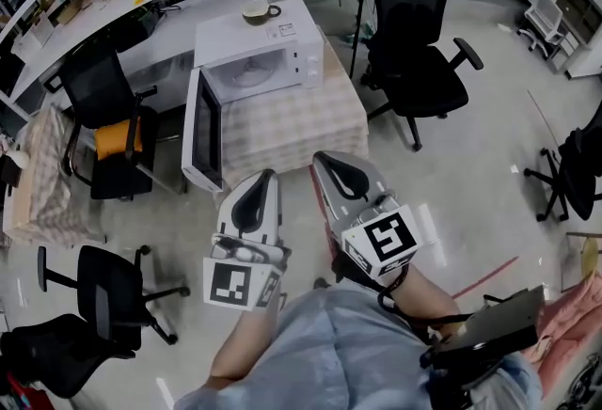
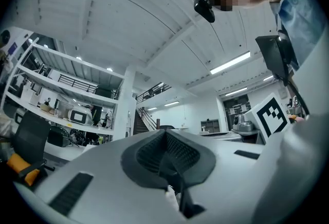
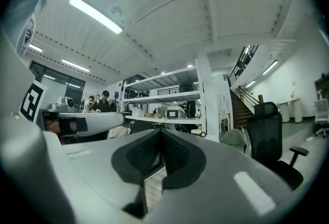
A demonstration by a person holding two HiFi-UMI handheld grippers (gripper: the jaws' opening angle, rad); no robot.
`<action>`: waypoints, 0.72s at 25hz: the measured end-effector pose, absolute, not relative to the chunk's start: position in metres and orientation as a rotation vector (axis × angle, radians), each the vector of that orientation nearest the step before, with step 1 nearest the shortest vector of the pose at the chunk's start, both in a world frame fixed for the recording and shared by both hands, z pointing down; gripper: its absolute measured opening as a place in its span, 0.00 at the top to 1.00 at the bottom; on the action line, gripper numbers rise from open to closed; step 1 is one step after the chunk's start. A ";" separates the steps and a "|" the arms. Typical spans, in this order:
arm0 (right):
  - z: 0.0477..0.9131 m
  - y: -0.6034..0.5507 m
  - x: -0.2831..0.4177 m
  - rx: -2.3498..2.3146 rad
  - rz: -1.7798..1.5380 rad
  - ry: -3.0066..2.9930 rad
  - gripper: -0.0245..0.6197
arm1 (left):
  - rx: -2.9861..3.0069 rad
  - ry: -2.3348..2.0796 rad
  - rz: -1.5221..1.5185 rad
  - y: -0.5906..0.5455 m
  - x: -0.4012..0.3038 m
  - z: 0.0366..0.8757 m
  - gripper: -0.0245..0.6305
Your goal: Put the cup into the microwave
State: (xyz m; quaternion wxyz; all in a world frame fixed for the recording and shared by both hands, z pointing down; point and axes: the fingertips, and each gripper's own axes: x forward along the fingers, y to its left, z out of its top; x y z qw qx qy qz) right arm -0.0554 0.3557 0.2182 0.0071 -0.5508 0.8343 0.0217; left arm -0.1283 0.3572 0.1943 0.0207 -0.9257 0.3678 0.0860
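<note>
Cup: small pale round cup w/ a side handle (image 1: 256, 13) is seen upright on the top of the microwave, near its back-left corner; it is not inside the cavity.
Microwave: white box-shaped microwave oven (image 1: 273, 55) is set on the table at its far-left part; control panel is at the oven's right end.
Door: dark-glass microwave door (image 1: 203, 131) is swung fully open to the left, so the white cavity is exposed.
Table: small square table w/ a pale checked cloth (image 1: 306, 121) is found just ahead of both tools.
Left tool: grey-white left tool (image 1: 258, 184) (image 2: 165, 136) is held low, close to the person's body and well short of the cup; its ribbed dark pads are pressed together, w/ nothing gripped between them.
Right tool: grey-white right tool (image 1: 328, 164) (image 3: 161, 138) is held just beside the left one, tip over the table's near edge; pads are closed tip to tip, nothing is held, and a strip of checked cloth is seen through the slit lower down.
Marker cubes: one black-and-white cube is carried at the rear of each tool.
Surroundings: black office chair (image 1: 414, 37) is placed right of the table; a chair w/ an orange cushion (image 1: 115, 137) is placed left of it.
</note>
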 end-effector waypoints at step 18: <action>0.232 0.219 0.044 -1.657 -0.058 2.555 0.96 | -2.865 1.178 0.048 0.227 -0.031 0.212 0.96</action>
